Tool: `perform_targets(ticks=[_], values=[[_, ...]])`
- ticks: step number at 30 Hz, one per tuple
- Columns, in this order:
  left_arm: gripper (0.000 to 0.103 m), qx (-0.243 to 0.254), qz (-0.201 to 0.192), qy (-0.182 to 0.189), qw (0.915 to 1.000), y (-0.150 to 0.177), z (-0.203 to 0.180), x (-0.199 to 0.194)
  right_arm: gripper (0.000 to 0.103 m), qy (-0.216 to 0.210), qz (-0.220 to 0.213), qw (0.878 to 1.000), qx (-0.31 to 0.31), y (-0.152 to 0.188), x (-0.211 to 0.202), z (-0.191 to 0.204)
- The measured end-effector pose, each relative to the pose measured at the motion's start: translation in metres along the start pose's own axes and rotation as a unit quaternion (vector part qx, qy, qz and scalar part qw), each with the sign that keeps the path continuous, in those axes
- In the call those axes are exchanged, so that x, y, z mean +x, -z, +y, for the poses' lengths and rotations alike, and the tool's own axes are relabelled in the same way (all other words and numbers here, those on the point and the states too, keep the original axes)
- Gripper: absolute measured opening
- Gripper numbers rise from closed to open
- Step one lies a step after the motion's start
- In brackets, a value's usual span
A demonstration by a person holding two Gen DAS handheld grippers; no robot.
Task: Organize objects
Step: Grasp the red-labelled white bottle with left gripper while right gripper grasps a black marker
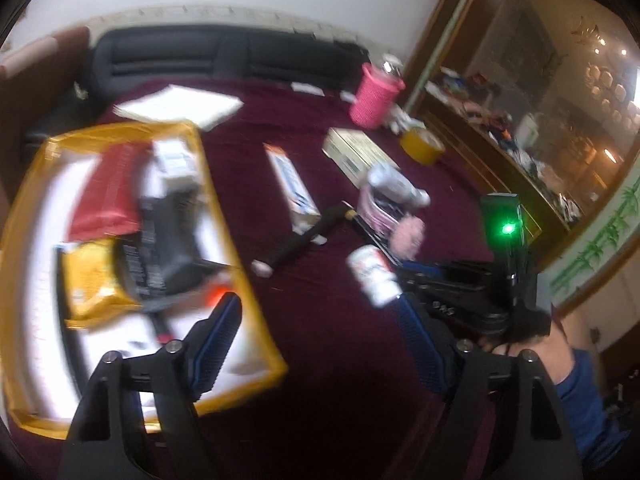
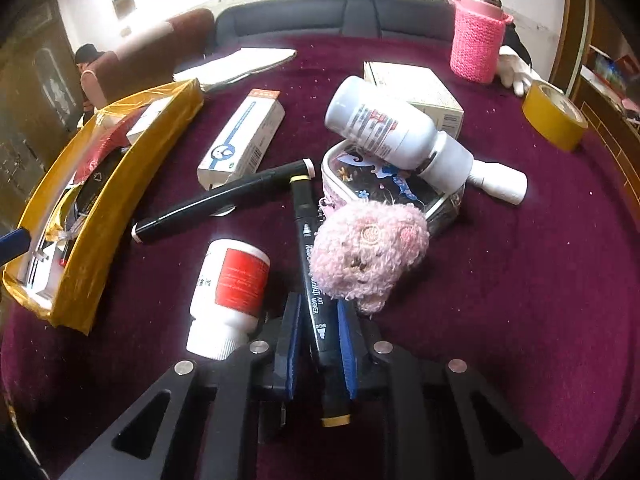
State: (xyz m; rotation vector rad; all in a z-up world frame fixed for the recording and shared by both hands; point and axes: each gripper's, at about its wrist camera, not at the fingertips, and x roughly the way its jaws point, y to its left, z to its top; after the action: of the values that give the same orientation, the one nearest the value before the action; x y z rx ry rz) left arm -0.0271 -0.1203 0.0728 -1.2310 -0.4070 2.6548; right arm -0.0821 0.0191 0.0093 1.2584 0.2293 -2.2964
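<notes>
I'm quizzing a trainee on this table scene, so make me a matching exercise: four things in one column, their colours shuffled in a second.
Things:
1. tape roll
2. knitted sleeve
3. marker
4. tablecloth

Colours:
A. black
B. maroon
C. yellow
D. pink

Pairs: 1-C, 2-D, 3-A, 4-B

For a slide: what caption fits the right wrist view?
Right gripper shut on a black yellow-capped art marker beside a fluffy pink pouch charm.
</notes>
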Motion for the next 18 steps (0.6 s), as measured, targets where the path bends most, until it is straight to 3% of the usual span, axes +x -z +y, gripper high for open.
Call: perform_targets(ticks=[3, 9, 16, 18], values=[[0.079, 0.005, 0.029, 0.008, 0.9995, -0.007, -0.022, 0.024, 0.016, -0.039, -0.018, 0.999, 0.034, 0.008, -0.012, -0.017], [0.079, -0.001, 0.068, -0.032, 0.9971, -0.014, -0.042, 0.08, 0.016, -0.093, -0.019, 0.992, 0.088, 0.018, -0.019, -0.046], [0.079, 0.01, 0.091, -0.081, 0.9924, -0.02, -0.048, 0.123, 0.016, -0.08, -0.027, 0.992, 0.091, 0.019, -0.027, -0.052], [0.072, 0.019, 0.091, -0.104, 0.9903, -0.018, -0.05, 0.13, 0.016, -0.077, -0.027, 0.993, 0.089, 0.018, -0.026, -0.051]])
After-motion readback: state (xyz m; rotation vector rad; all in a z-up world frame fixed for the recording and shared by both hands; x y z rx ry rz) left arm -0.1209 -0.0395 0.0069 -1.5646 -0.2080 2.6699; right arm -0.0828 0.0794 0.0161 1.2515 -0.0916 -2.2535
